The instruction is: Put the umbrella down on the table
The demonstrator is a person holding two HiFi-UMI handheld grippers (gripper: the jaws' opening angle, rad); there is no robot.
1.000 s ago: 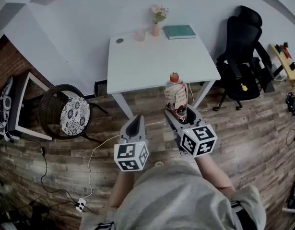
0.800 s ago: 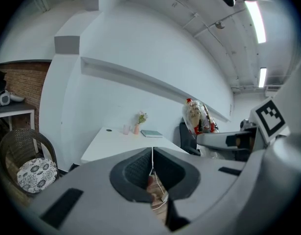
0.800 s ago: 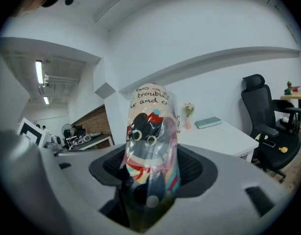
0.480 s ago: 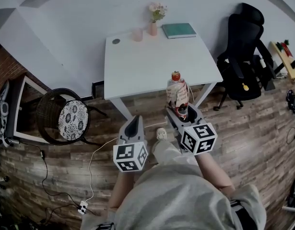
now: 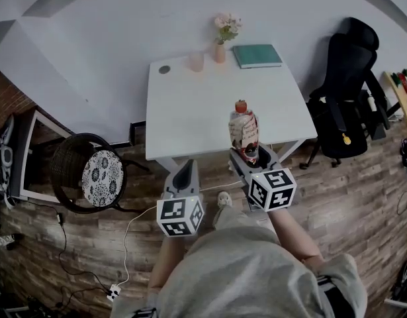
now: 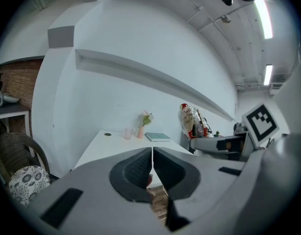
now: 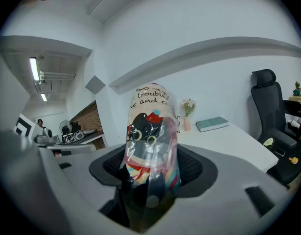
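A folded umbrella (image 5: 243,128) in a clear printed sleeve with a red tip stands upright in my right gripper (image 5: 247,153), which is shut on its lower end. In the right gripper view the umbrella (image 7: 151,146) fills the space between the jaws. It hangs over the near edge of the white table (image 5: 210,98). My left gripper (image 5: 184,175) is shut with nothing in it and sits lower left, short of the table; its jaws (image 6: 151,168) meet in the left gripper view.
At the table's far edge stand a pink cup (image 5: 196,61), a vase of flowers (image 5: 221,38) and a teal book (image 5: 257,55). A black office chair (image 5: 349,98) is at the right, a wicker chair (image 5: 90,171) at the left. Cables cross the wooden floor.
The view has moved forward: the table lies closer beneath both grippers, and the umbrella now overlaps its near edge. Both grippers hold the same pose.
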